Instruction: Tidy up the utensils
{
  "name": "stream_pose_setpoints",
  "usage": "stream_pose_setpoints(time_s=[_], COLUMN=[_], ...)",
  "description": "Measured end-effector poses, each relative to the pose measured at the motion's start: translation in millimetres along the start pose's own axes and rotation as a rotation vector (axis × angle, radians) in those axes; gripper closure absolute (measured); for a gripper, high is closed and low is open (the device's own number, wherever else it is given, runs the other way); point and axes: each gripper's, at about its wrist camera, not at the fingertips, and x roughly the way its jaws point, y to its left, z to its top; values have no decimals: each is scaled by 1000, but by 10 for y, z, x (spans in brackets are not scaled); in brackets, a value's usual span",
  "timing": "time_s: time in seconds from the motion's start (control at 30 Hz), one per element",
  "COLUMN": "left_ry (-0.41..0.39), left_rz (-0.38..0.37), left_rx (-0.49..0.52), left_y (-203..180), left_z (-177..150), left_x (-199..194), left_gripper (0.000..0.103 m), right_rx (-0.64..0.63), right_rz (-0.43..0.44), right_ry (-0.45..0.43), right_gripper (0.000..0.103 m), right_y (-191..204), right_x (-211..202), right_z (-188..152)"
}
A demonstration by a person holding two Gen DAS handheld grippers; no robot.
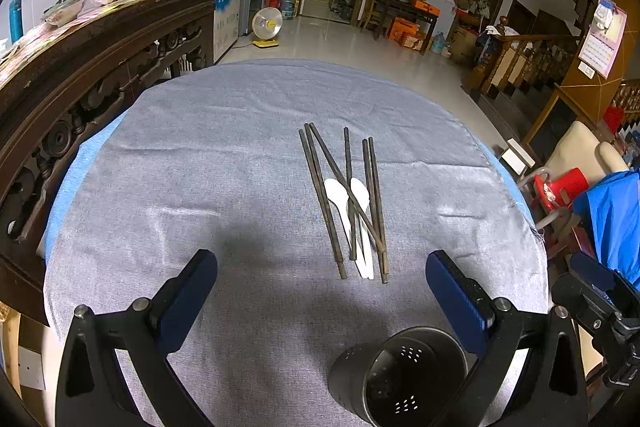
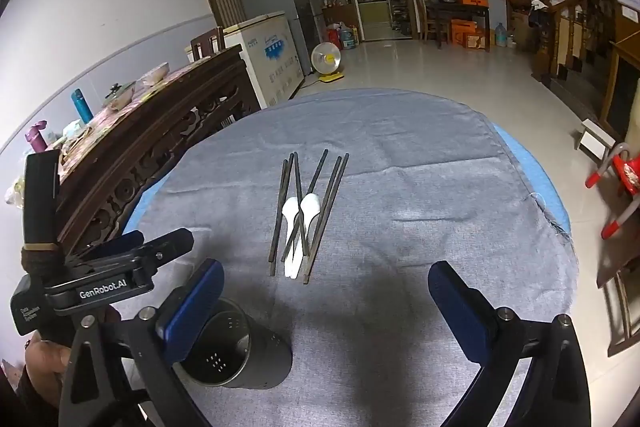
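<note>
Both tools spread wide, chopsticks [image 1: 344, 203] mid-cloth, holder [image 1: 400, 375] near edge

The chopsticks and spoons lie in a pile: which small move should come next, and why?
Probably the right gripper should reach forward to the chopsticks. Both grippers are open and hold nothing, the pile lies straight ahead of it, and the black holder stands empty.
</note>
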Motion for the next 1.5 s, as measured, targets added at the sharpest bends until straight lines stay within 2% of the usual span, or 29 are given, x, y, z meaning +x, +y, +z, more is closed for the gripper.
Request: stream_pose_setpoints(time_s=[1.5], left_ry=[7], left_rz=[-11], left_rx=[-9], left_y=[11], left_z=[-4], left_x=[4], left_gripper=[0], right_rx=[-30], right_rz=[7], right_ry=[-1], right_gripper=[0], right_y=[83], right_x=[11], right_z=[45])
